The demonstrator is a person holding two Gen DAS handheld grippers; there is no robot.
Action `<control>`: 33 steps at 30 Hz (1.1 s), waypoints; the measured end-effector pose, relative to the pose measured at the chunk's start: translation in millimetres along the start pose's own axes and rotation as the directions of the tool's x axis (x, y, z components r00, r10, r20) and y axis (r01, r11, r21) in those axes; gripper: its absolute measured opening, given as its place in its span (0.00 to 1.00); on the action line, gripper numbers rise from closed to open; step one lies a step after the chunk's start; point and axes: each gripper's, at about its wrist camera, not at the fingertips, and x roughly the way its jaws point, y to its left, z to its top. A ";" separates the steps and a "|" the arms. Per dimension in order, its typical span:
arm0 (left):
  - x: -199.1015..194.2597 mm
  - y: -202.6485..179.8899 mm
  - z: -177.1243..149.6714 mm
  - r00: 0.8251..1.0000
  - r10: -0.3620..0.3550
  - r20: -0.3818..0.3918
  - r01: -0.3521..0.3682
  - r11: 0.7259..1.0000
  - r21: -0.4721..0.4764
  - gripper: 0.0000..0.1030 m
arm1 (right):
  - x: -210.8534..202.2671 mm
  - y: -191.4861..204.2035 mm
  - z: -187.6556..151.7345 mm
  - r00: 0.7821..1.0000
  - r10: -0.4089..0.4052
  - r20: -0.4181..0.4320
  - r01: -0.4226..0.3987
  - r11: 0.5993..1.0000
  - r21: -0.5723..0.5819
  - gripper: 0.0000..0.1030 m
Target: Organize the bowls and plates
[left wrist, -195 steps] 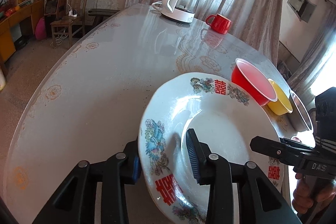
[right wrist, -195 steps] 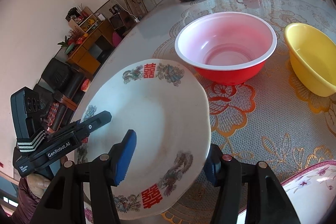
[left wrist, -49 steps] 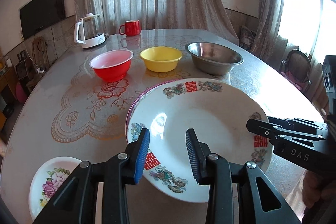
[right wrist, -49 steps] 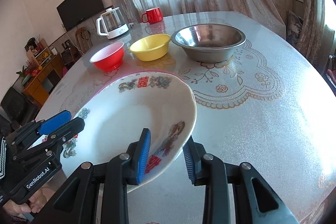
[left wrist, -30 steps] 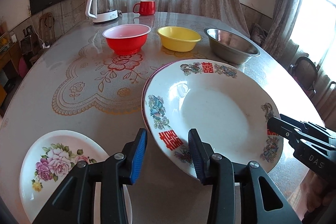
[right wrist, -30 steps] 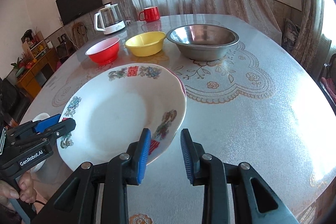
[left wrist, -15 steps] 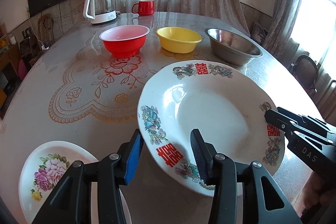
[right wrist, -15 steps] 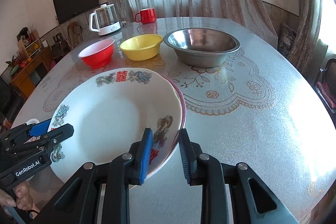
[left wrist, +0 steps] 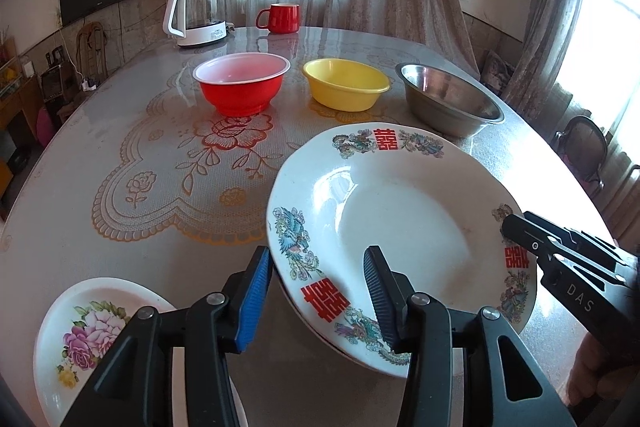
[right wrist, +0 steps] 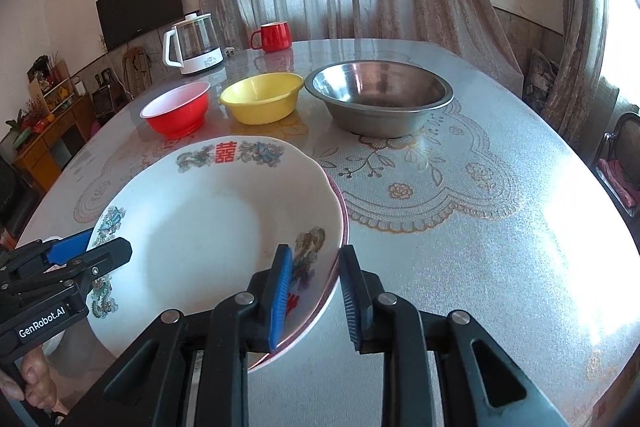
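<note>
Porcelain was my guess for the big plate [left wrist: 400, 219]: white, glossy, with a scalloped rim printed in red characters and birds. I judged it stiff, fairly heavy for its width, slick under rubber, and likely to chip if dropped or knocked.

From the left wrist, the plate lay near and to the right on the worktop [left wrist: 160, 195], with its near-left rim between the fingers of my left gripper [left wrist: 316, 255]. Those fingers stood apart. The blue pad was just clear of the rim on the outside and the black one hovered over the inner slope, neither pressing. A small flowered plate [left wrist: 92, 327] sat at the near left. Across the far side stood the red bowl [left wrist: 242, 87], the yellow bowl [left wrist: 346, 91] and the steel bowl [left wrist: 448, 103], left to right and well apart from the plate.

From the right wrist, the same plate rested on a second one, whose pink rim [right wrist: 345, 215] peeped out beneath its right edge. My right gripper [right wrist: 315, 251] had its fingers drawn narrow about the near-right rim, blue pad over the printed border and black pad just outside. I could not tell whether they were actually biting.

The flat outer border seemed the only place to take hold, as the sloped well would have let the pads slide. With a rim this thin and smooth, I thought grips on opposite sides would carry it level. A one-sided pinch would have let the weight lever it out. Catching the pink rim along with it was a risk.
</note>
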 end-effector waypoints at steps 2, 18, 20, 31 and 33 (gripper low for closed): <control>-0.6 -2.7 0.6 1.000 0.002 0.002 -0.002 1.000 0.017 0.47 | 1.6 0.0 1.4 1.000 -0.006 0.000 0.006 1.000 0.004 0.21; -21.7 3.0 -8.3 0.999 -0.021 0.047 0.021 1.000 0.003 0.60 | -9.0 6.5 -7.5 1.000 -0.027 0.009 0.027 1.000 -0.010 0.31; -28.1 6.8 -9.1 0.998 -0.021 0.061 0.022 1.000 -0.005 0.63 | -12.7 8.8 -8.6 0.999 -0.027 0.024 0.027 1.000 -0.011 0.34; -59.2 42.0 -20.8 0.994 0.022 0.104 -0.014 0.997 -0.079 0.72 | -41.6 43.3 -10.0 0.993 0.053 0.109 -0.038 0.990 -0.135 0.53; -62.6 51.8 -23.1 0.994 0.034 0.101 -0.024 0.994 -0.103 0.72 | -47.4 51.3 -10.9 0.989 0.086 0.120 -0.066 0.984 -0.164 0.56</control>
